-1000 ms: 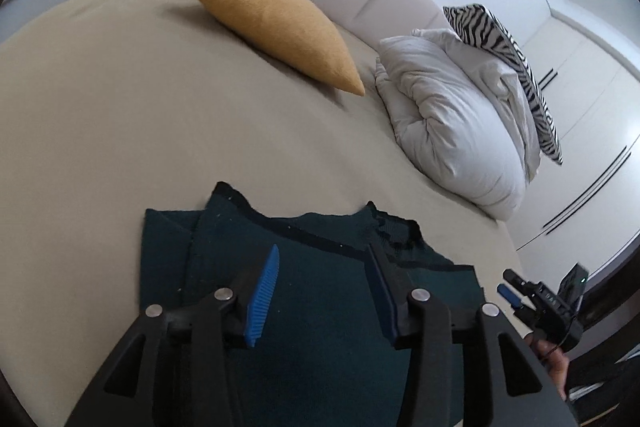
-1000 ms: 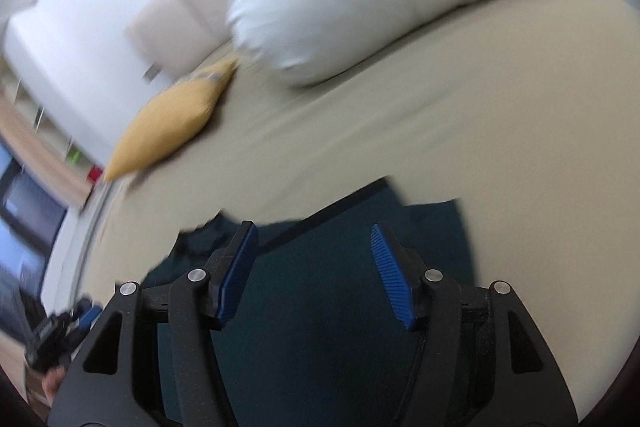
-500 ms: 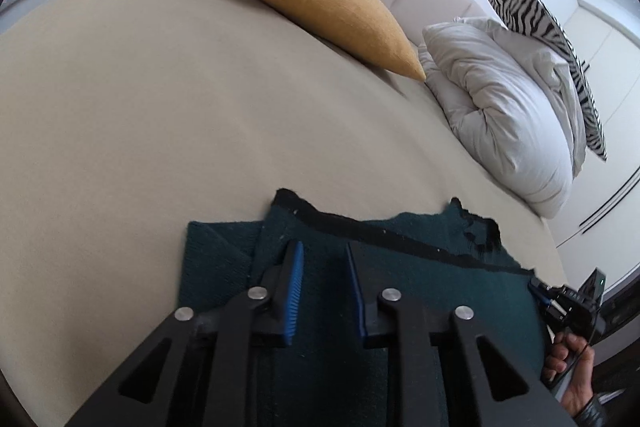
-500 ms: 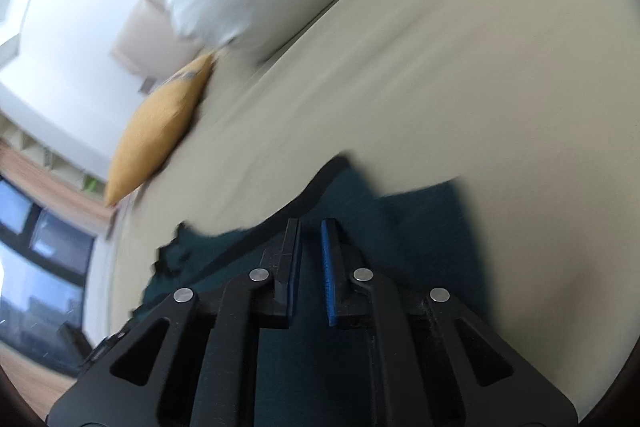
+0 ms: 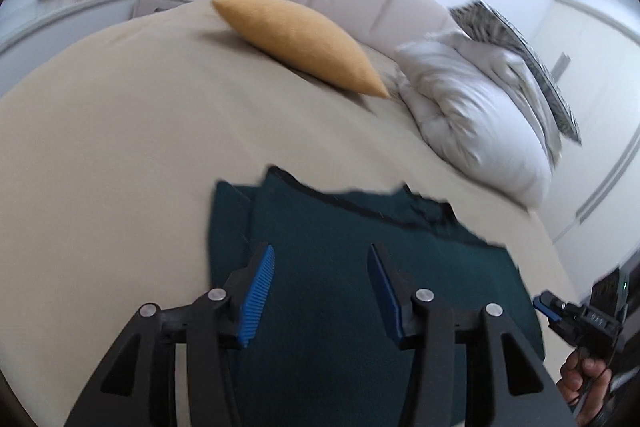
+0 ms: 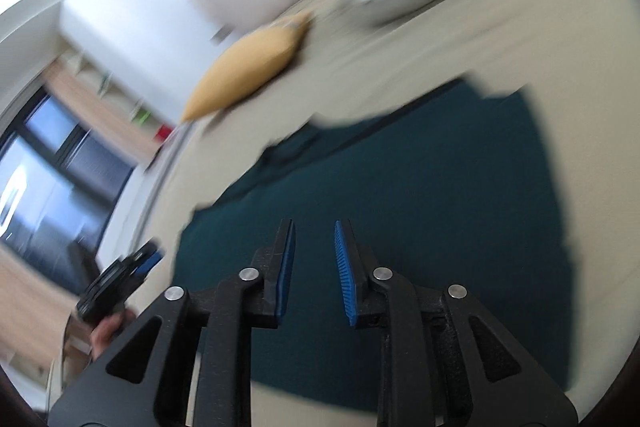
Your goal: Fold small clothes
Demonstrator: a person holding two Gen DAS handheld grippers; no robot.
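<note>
Grippers hover over the dark green garment [image 5: 340, 267]: our left gripper [image 5: 321, 285] and right gripper [image 6: 315, 267] have just been opening, both empty.

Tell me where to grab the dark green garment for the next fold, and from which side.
Grip the dark green garment at its near corners, one hand-held gripper each, coming in low from the near edge of the bed. It lies flat with its black-trimmed edge farthest away, so the near hem is probably freest to lift.
</note>
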